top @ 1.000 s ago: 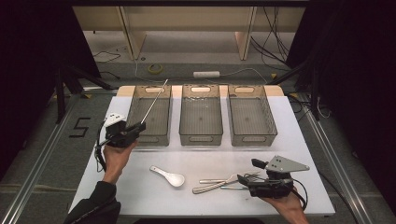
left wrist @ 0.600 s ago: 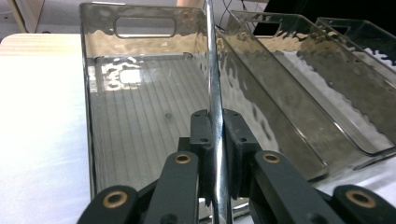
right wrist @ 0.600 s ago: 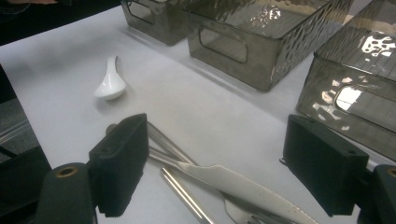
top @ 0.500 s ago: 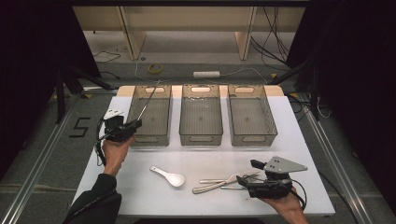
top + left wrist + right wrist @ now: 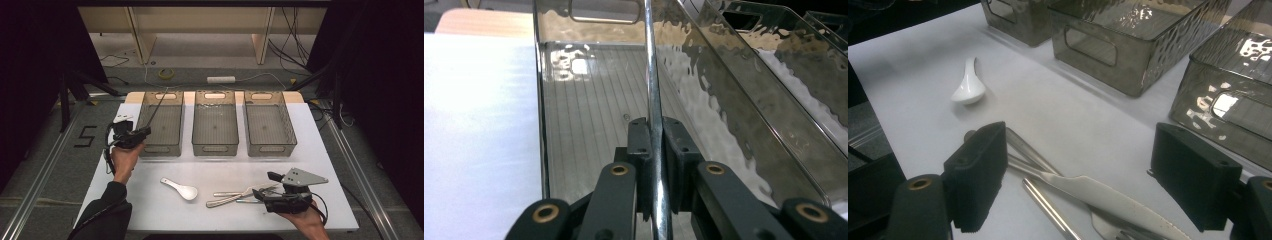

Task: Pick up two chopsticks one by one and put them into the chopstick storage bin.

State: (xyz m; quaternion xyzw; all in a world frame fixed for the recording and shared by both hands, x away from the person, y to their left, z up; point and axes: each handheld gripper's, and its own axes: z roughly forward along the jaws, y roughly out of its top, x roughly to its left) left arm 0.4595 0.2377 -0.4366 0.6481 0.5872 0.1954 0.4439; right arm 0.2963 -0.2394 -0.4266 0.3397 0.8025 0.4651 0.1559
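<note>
Rod: thin metal rod [image 5: 651, 75], pinched in the left gripper [image 5: 131, 137], slanting up over the left bin [image 5: 161, 145].
Left gripper: jaws pressed tight on the rod, at the left bin's near-left corner.
Right gripper [image 5: 1088, 187]: jaws spread wide, over the cutlery pile [image 5: 235, 195], well right of the left bin.
White spoon [image 5: 181, 189]: on the table [image 5: 150, 210], in front of the left bin.
Other bins: middle bin [image 5: 215, 125] and right bin [image 5: 268, 125], to the left bin's right.
</note>
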